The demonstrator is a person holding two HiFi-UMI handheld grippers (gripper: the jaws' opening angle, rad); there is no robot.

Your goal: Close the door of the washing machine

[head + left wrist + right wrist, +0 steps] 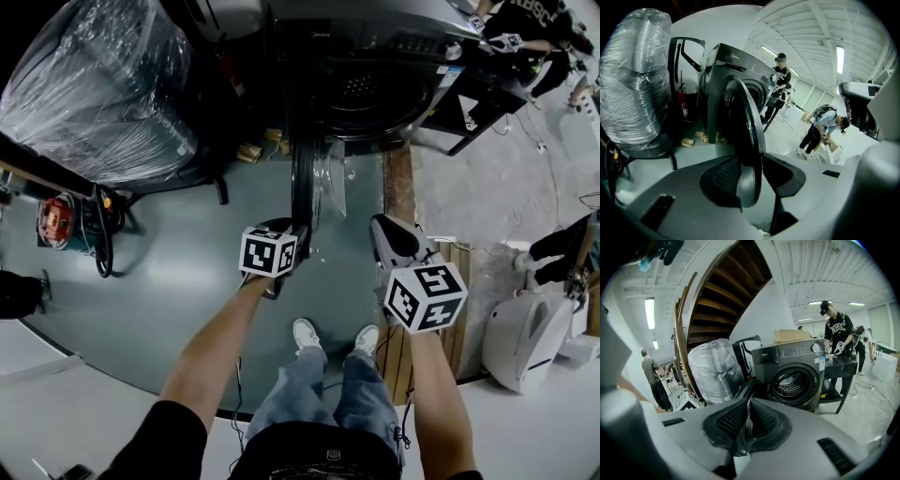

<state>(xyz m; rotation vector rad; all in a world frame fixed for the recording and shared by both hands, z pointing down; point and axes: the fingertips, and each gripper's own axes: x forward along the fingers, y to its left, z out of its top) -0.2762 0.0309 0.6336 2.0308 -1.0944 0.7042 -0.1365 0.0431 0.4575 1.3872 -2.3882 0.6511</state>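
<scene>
Left gripper view shows the left gripper [750,182] clamped on the rim of the door [749,136]. The door stands swung wide open, edge-on to the person, well out from the washing machine [733,63]. The right gripper [747,420] hangs just beside, its jaws almost together on nothing. The closing swing looks ready to begin. Next, the left gripper needs to push the door round its hinge onto the drum opening [794,383] until it latches.

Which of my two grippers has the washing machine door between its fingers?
The left gripper: the open door's edge stands between its fingers. In the head view, the right gripper sits apart, to the door's right.
</scene>
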